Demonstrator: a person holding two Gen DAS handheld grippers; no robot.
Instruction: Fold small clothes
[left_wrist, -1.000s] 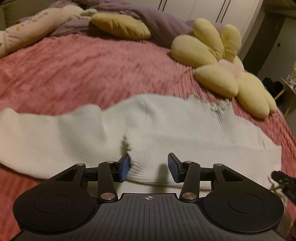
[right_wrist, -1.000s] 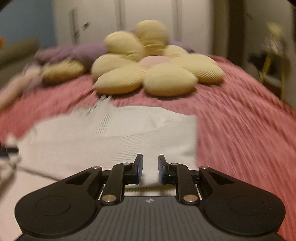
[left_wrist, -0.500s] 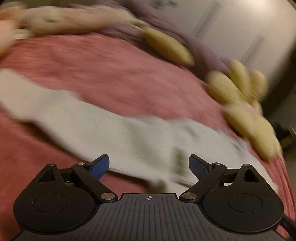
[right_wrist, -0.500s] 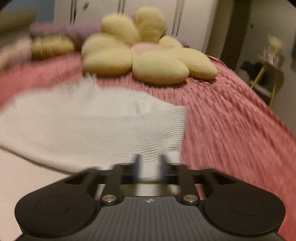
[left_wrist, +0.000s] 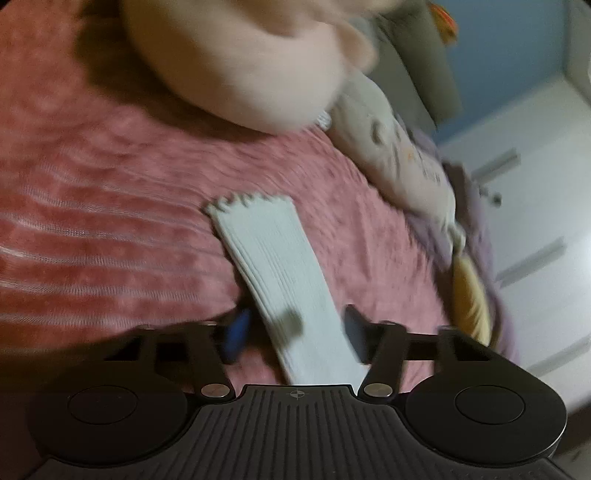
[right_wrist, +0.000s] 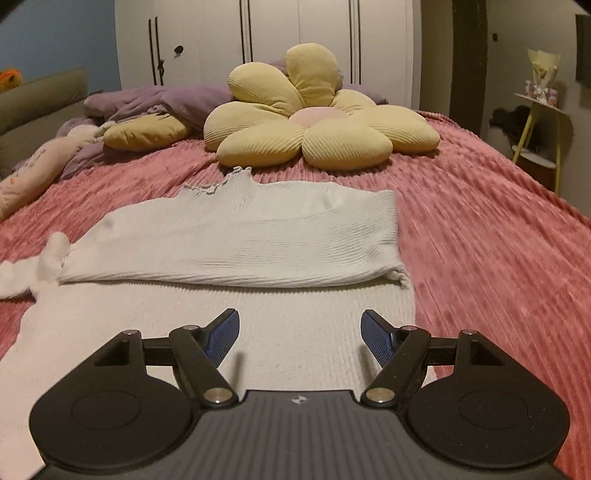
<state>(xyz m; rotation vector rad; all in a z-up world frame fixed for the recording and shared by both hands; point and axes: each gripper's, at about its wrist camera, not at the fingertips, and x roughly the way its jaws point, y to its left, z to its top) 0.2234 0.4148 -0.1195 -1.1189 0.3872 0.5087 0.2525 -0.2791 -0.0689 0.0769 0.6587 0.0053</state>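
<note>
The right gripper (right_wrist: 299, 334) is hovering low over the near part of a white ribbed sweater (right_wrist: 236, 240), its blue-padded jaws standing wide apart after just opening, with nothing between them and only flat knit beneath. Beyond it, at twelve o'clock, one sleeve is lying folded across the body, its cuff reaching the sweater's right edge at about two o'clock. The frilled neckline is sitting at the far edge, near eleven o'clock. To the right, from one to four o'clock, the pink ribbed bedspread (right_wrist: 498, 240) is lying bare and open.

The left gripper (left_wrist: 295, 332) is hanging over the other sleeve (left_wrist: 273, 266), which is running between its jaws toward its scalloped cuff at eleven o'clock. The jaws have just been closing, but the view is blurred and a gap is showing on each side of the sleeve, so the pads are not pressing on it. Bare bedspread is lying at nine o'clock.

Farther off, a yellow flower cushion (right_wrist: 317, 125) is resting at twelve o'clock in the right wrist view, just past the neckline, with a purple blanket (right_wrist: 166, 99) at eleven and a long pale plush pillow (right_wrist: 26, 177) at nine. Behind these, white wardrobe doors (right_wrist: 207, 40) are closing off the room, and a small yellow-legged side table (right_wrist: 539, 122) is standing at two o'clock.
</note>
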